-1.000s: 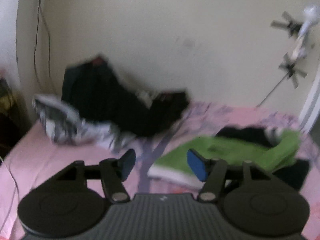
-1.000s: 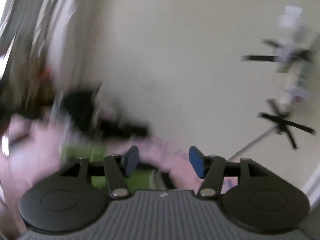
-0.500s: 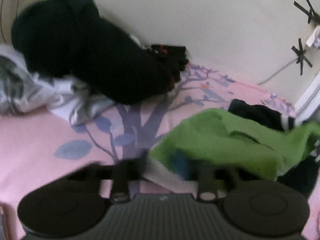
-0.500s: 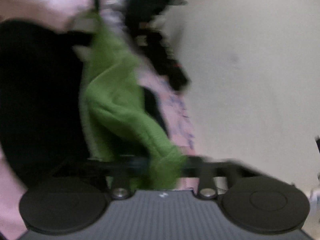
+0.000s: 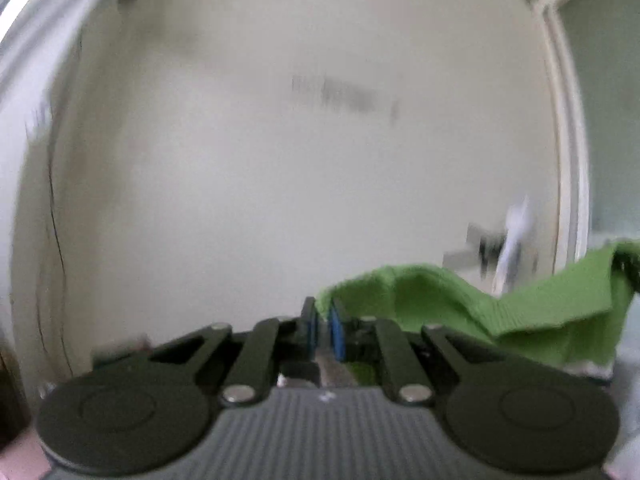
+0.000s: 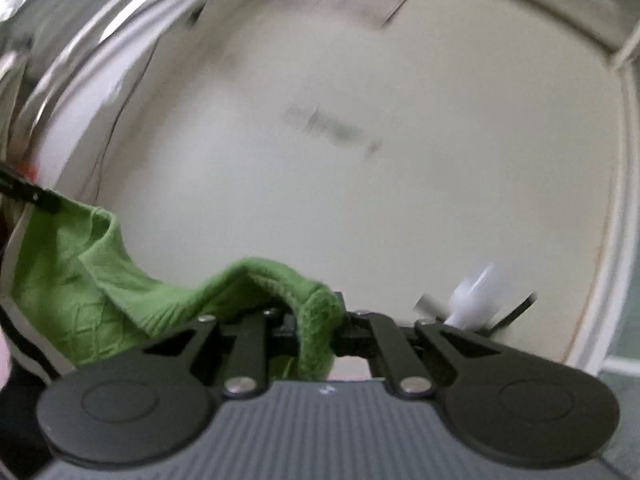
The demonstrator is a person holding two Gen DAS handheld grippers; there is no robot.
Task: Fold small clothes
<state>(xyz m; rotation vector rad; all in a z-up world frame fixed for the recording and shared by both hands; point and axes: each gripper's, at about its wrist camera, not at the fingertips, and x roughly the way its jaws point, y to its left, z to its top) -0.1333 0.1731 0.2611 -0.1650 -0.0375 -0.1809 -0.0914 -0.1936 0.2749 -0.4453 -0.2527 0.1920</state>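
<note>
A green knit garment [image 5: 520, 304] with a white hem hangs in the air between my two grippers, in front of a cream wall. My left gripper [image 5: 322, 324] is shut, its blue pads pinching one edge of the cloth, which stretches away to the right. In the right wrist view the same green garment [image 6: 100, 288] sags off to the left. My right gripper [image 6: 320, 320] is shut on a bunched corner of it that hides the pads. A dark shape at the garment's far left corner [image 6: 36, 196] looks like the left gripper's tip.
The cream wall [image 5: 280, 180] fills both views, blurred. A white door frame [image 5: 568, 140] stands at the right. A white object taped to the wall [image 6: 472, 296] sits low on the right. A thin cable [image 5: 52, 240] runs down the left. A pink bed corner [image 5: 16, 456] shows below.
Both grippers went from open to shut on the green garment where it lay on the pink bed, then rose with it. The views swung up from the bed to the wall.
</note>
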